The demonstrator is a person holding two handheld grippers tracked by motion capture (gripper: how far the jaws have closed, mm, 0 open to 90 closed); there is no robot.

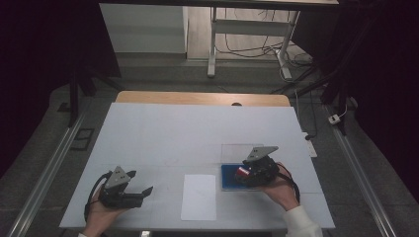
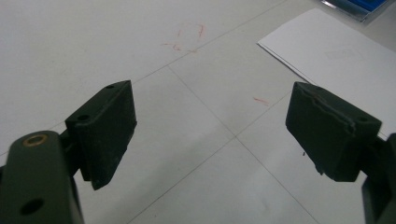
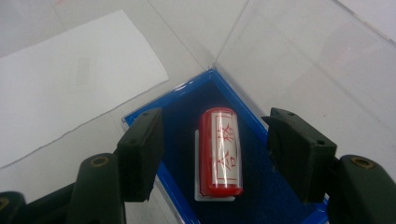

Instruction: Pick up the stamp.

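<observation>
Right gripper (image 3: 215, 154), jaws spread, straddles a red cylindrical stamp (image 3: 221, 151) lying in a blue-lined clear box (image 3: 187, 100); centre, then pinch gently. Left gripper (image 2: 210, 135) rests spread.

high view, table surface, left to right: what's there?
left gripper → white sheet of paper → blue tray with the red stamp in it → right gripper, jaws on either side of the stamp.

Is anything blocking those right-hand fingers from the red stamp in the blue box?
Nothing visible. The red stamp lies in the open blue box, with the right gripper straddling it, fingers apart on each side.
</observation>
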